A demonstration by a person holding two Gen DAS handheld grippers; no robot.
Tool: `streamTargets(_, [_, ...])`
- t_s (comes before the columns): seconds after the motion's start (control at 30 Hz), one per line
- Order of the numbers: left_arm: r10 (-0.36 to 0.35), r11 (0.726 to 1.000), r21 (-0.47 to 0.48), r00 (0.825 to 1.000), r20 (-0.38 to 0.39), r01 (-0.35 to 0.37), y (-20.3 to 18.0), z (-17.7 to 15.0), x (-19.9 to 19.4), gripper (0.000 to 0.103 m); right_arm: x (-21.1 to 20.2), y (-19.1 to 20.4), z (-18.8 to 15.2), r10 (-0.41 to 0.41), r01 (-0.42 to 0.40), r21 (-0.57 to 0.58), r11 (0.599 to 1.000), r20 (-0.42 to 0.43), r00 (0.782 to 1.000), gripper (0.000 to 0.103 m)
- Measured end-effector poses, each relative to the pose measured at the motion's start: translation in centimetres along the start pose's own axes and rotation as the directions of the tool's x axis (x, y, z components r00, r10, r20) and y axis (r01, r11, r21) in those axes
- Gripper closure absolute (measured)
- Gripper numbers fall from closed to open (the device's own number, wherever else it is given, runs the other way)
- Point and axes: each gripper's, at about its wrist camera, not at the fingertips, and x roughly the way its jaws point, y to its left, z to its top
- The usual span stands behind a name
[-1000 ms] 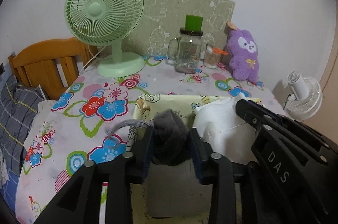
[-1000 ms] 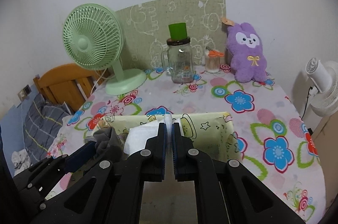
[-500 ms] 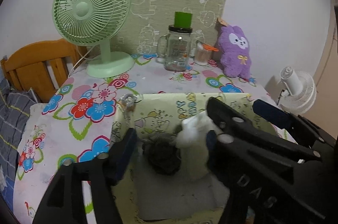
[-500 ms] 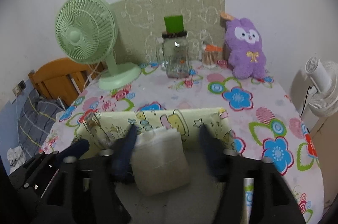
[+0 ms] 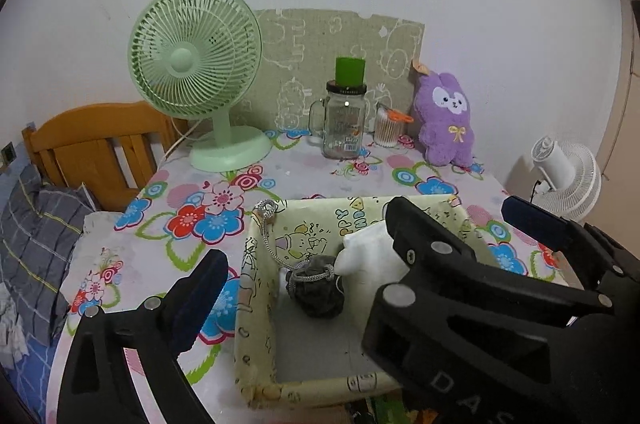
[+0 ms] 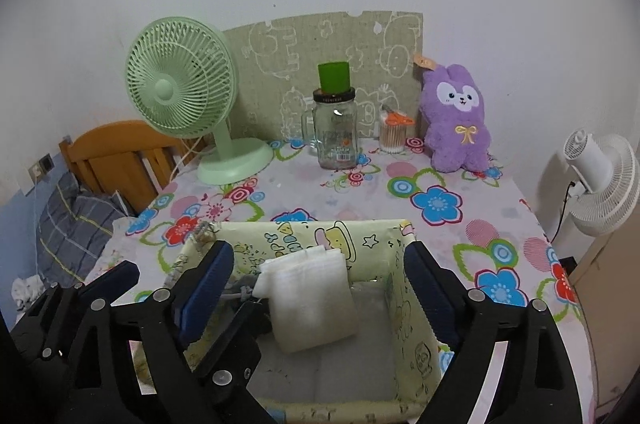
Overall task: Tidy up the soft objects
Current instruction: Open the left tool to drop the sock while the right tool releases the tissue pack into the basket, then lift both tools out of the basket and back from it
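A pale yellow fabric bin with cartoon prints (image 5: 256, 256) (image 6: 404, 300) sits at the table's near edge. In it lie a dark grey drawstring pouch (image 5: 320, 298) and a folded white cloth pack (image 6: 312, 300), which also shows in the left wrist view (image 5: 366, 252). The pouch's grey cord (image 5: 266, 224) hangs over the bin's left rim. My left gripper (image 5: 304, 240) is open and empty above the bin. My right gripper (image 6: 320, 272) is open and empty, its fingers either side of the white pack. A purple plush bunny (image 6: 458, 120) (image 5: 444, 122) stands at the back right.
A green desk fan (image 5: 200, 72) (image 6: 188, 92) stands back left. A glass mug jar with a green cup on top (image 5: 344, 120) (image 6: 334, 124) and a cotton swab jar (image 6: 392, 134) stand at the back. A wooden bed frame (image 5: 100, 148) is left, a white fan (image 6: 600, 176) right.
Both grippers have opened. The left let go of the grey pouch and the right let go of the white pack; both now lie in the bin. Both grippers have pulled back and up.
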Motion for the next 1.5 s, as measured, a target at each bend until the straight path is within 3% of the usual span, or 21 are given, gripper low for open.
streamTargets(0.3, [-0.039,0.999,-0.009,0.999,0.030,0.040,-0.1,-0.3,-3.0,0.004,-4.1,0.5,-0.2,0.013,-0.013,-0.003,1.000,0.057,0.998,0.003])
streamTargets(0.87, [-0.053,0.999,-0.001,0.995,0.083,0.054,-1.0,-2.5,-7.7,0.004,-9.8,1.0,-2.3,0.001,0.000,-0.012,1.000,0.113,0.994,0.003])
streamTargets(1.5, [-0.076,0.997,0.005,0.993,0.089,0.076,-1.7,-6.2,-10.6,0.004,-13.7,1.1,-5.9,-0.019,0.023,-0.025,0.999,0.129,0.991,0.003])
